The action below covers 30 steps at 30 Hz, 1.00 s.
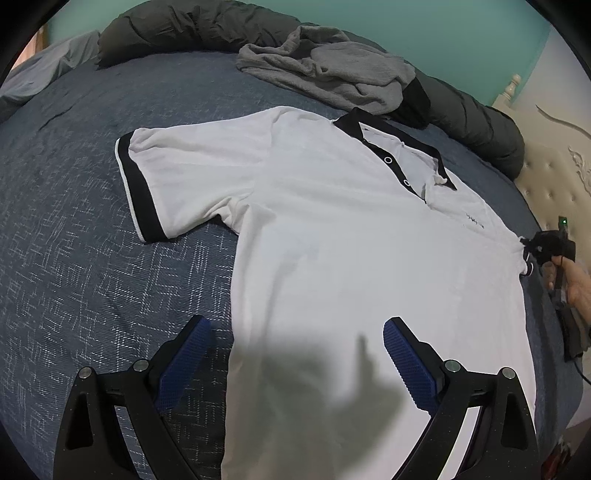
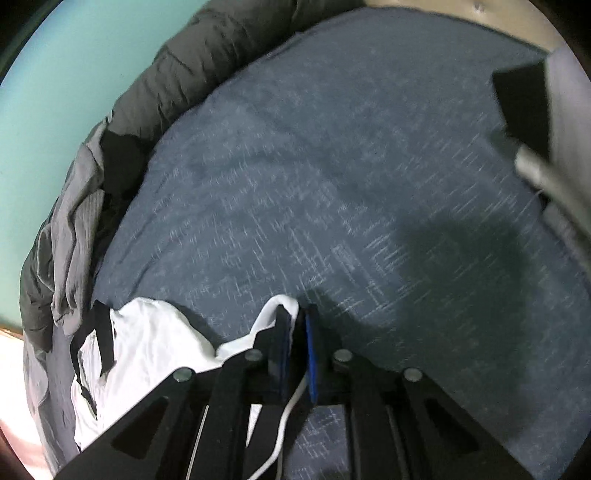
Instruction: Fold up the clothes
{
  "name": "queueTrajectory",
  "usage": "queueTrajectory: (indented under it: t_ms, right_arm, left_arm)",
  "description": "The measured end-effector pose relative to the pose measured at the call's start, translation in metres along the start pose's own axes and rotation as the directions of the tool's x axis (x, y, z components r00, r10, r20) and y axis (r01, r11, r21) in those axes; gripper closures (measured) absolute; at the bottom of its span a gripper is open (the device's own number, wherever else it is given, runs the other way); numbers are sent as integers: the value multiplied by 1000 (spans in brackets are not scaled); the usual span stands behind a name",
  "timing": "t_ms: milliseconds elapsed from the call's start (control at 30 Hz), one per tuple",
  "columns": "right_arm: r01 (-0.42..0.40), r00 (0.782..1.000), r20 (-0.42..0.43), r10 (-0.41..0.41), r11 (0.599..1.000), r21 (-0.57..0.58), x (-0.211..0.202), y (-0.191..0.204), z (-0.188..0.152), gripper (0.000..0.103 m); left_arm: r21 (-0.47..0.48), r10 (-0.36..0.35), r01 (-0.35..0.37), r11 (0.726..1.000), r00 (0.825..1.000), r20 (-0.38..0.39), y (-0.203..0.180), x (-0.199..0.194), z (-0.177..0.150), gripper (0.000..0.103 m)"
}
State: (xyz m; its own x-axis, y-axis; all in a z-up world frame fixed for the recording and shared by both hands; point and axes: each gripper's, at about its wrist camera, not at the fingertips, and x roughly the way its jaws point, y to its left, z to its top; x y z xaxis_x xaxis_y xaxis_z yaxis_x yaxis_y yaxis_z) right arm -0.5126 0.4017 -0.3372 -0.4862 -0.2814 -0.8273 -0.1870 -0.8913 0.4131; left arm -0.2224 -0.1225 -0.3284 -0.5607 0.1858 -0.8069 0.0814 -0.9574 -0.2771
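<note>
left wrist view angled down over polo shirt [image 1: 332,240]; right close at its sleeve, both sharing bed [image 1: 92,258]

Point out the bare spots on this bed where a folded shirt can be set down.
Bare blue patterned bedspread lies beside the white polo shirt's black-cuffed sleeve, and a wide stretch lies beyond the right gripper, shut on the shirt's edge. The far edge is crowded: crumpled grey garment against the dark rolled quilt.

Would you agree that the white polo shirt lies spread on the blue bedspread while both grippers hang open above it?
Not quite: only the left gripper is open above the white polo shirt on the blue bedspread. The right gripper is shut on the shirt's sleeve, as the right wrist view shows.
</note>
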Motion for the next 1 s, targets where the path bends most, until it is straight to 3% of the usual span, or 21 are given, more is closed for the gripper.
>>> queueTrajectory:
  t_ms: [67,167,200,300,433,633,767,1000]
  right_arm:
    - [-12,1000,-4,12,1000,-16,2,-1,-1,91]
    - [-24,999,29,25,999,-30,-6,-4,-1,63]
    - [-33,998,44,35,999,-34,-12,-5,-4,62]
    - [-64,994,86,68,997,-51,-33,-7,-16,61]
    - [-117,991,52,123,986,-115,-45,-3,-40,61]
    - [-164,984,60,167,985,-62,-52,-17,-49,61]
    - [-135,991,-3,136,982,-135,-50,-4,-63,61]
    - [-251,967,-85,242,960,-125,-49,10,-106,61]
  left_arm:
    - [0,-1,1,1000,1000,-1,0,0,0,6]
    - [1,-3,3,1000,1000,-1,-1,1,1,6]
    - [1,-3,3,1000,1000,-1,-1,1,0,6]
    - [2,-6,6,1000,1000,-2,-2,0,0,6]
    - [4,-8,8,1000,1000,4,-4,-2,0,6]
    - [13,-14,14,1000,1000,2,-9,-3,-3,6]
    - [8,-15,15,1000,1000,5,-7,-4,-2,5]
    - [-1,-24,24,1000,1000,8,-7,-5,-1,5]
